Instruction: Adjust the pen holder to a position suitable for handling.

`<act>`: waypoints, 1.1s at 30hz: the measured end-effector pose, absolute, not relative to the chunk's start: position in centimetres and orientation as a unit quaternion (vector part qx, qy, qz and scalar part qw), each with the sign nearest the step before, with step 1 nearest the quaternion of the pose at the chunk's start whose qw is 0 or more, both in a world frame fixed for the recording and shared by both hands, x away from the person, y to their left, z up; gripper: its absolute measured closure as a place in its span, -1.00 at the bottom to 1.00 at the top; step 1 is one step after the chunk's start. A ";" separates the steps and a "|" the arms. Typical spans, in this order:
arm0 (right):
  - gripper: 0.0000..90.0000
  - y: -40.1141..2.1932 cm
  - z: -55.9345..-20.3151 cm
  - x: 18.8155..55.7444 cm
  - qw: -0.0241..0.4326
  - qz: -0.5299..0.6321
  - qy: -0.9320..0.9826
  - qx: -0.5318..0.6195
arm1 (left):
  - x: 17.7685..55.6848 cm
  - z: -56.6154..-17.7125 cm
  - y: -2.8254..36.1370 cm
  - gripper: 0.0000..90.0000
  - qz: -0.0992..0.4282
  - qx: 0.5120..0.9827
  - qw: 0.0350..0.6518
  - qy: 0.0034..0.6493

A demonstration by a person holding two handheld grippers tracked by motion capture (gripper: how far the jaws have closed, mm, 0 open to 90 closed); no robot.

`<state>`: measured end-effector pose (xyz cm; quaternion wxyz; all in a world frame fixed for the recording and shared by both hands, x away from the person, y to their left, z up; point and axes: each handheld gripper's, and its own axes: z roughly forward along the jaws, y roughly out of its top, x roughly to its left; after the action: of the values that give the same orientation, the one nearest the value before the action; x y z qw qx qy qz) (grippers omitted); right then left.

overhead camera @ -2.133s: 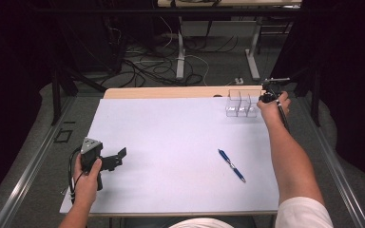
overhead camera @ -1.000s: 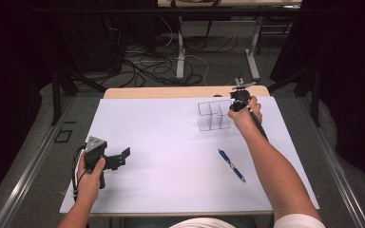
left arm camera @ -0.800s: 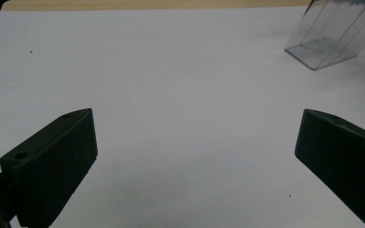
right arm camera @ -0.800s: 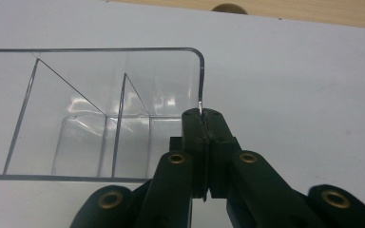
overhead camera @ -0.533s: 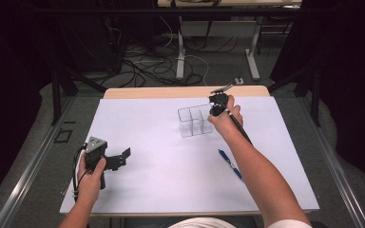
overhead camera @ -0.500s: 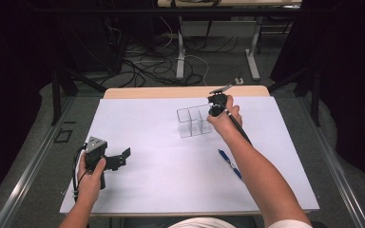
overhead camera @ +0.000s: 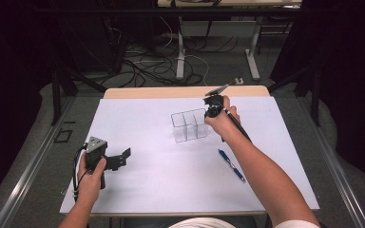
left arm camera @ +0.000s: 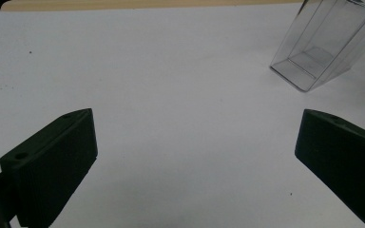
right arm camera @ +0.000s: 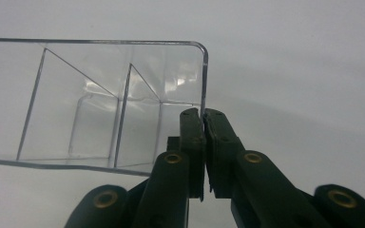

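Observation:
A clear plastic box [overhead camera: 188, 126] with a divider stands on the white sheet [overhead camera: 161, 185] near the back middle. My right gripper [overhead camera: 208, 118] is shut on the box's right wall; in the right gripper view the jaws pinch the thin wall [right arm camera: 203, 85] between them, with my right gripper [right arm camera: 203, 116] at the rim corner of the clear box [right arm camera: 100, 99]. My left gripper [overhead camera: 121, 159] is held at the sheet's front left, open and with nothing in it. In the left gripper view, my left gripper [left arm camera: 195, 161] faces bare sheet, and the clear box [left arm camera: 323, 47] stands far off at upper right.
A blue pen [overhead camera: 231, 165] lies on the sheet to the right of centre, beside the right forearm. A wooden table edge [overhead camera: 171, 91] runs along the back. Beyond it are cables and desk legs on the floor.
The right hand has pulled the clear box from the sheet's back right corner leftward toward the middle. The left gripper has stayed in place, open.

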<state>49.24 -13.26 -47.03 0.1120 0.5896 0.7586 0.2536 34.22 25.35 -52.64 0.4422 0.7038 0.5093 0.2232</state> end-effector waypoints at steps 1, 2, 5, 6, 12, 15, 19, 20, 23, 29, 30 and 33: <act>0.86 -13.6 -46.9 49.2 0.102 0.263 0.760 0.585 | 34.2 -52.6 25.4 -1.00 0.223 0.704 0.442 0.510; 0.85 -13.6 -46.9 49.2 0.100 0.268 0.757 0.587 | 34.2 -52.7 25.4 -1.00 0.223 0.703 0.442 0.510; 0.78 -14.2 -46.7 49.2 0.098 0.288 0.759 0.576 | 34.2 -52.7 25.3 -1.00 0.223 0.704 0.441 0.510; 0.78 -14.3 -46.6 49.1 0.098 0.291 0.761 0.571 | 34.2 -52.7 25.3 -1.00 0.223 0.704 0.441 0.510; 0.73 -15.5 -46.0 48.6 0.127 0.339 0.762 0.537 | 34.3 -52.7 25.3 -1.00 0.223 0.704 0.440 0.511; 0.77 -16.2 -45.9 48.4 0.140 0.362 0.760 0.521 | 34.2 -52.7 25.3 -1.00 0.224 0.705 0.440 0.509; 1.00 -17.0 -46.5 48.5 0.162 0.358 0.762 0.514 | 34.3 -52.7 25.3 -1.00 0.222 0.706 0.438 0.510; 1.00 -17.0 -46.5 48.5 0.162 0.358 0.762 0.514 | 34.3 -52.7 25.2 -1.00 0.222 0.706 0.438 0.510; 1.00 -17.3 -47.7 48.8 0.166 0.348 0.768 0.511 | 34.3 -52.7 25.2 -1.00 0.223 0.706 0.439 0.509; 1.00 -16.9 -49.3 48.6 0.149 0.327 0.786 0.503 | 34.3 -52.8 25.2 -1.00 0.222 0.706 0.439 0.510; 1.00 -16.9 -49.3 48.6 0.149 0.327 0.786 0.503 | 34.3 -52.8 25.2 -1.00 0.222 0.706 0.439 0.509; 1.00 -16.6 -49.7 48.1 0.134 0.330 0.792 0.495 | 34.3 -52.8 25.2 -1.00 0.222 0.706 0.439 0.509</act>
<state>48.12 -16.64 -49.67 0.1339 0.4949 0.7924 0.3305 34.31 25.15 -52.79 0.4388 0.7061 0.5094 0.2223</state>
